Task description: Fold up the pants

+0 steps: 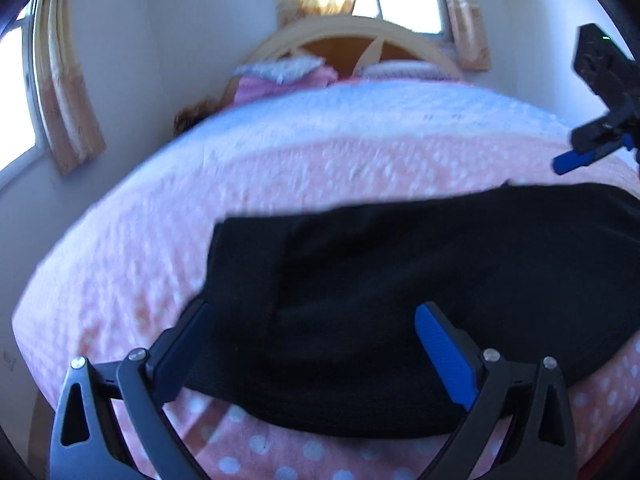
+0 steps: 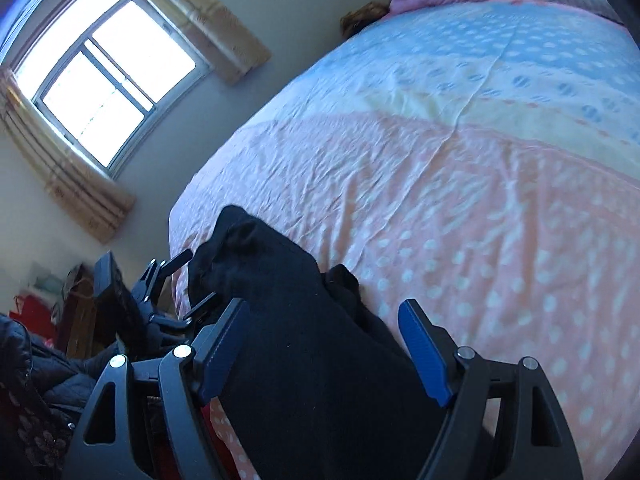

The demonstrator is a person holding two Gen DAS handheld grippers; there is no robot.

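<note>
From the left wrist camera, the black pants (image 1: 380, 300) lie folded in a long band across the near part of the bed (image 1: 280, 168), on its pink bedspread dotted with white. The left gripper (image 1: 316, 344) sits low over the near edge of that band with its jaws spread wide, the cloth lying between the two blue pads; whether the pads touch the fabric cannot be told, and nothing is pinched. Up at the right edge, the right gripper (image 1: 576, 156) hangs above the bedspread, just past the far end of the pants, one blue fingertip showing. Beyond, a wooden headboard (image 1: 352, 36) stands under a bright window, pillows (image 1: 280, 70) piled at its foot, curtains (image 1: 64, 92) down the left wall. Over to the right wrist camera: the pants (image 2: 320, 360) run from between this gripper's pads away toward the bed's (image 2: 460, 140) corner, bunched and lumpy at the far end, resting near the mattress edge. The right gripper (image 2: 324, 352) has its jaws spread wide too, straddling the cloth without pinching it. At the left, beside the bed's edge, the left gripper (image 2: 192, 284) shows with its dark fingers parted next to the fabric. A window (image 2: 108, 76) glows in the far wall.
</note>
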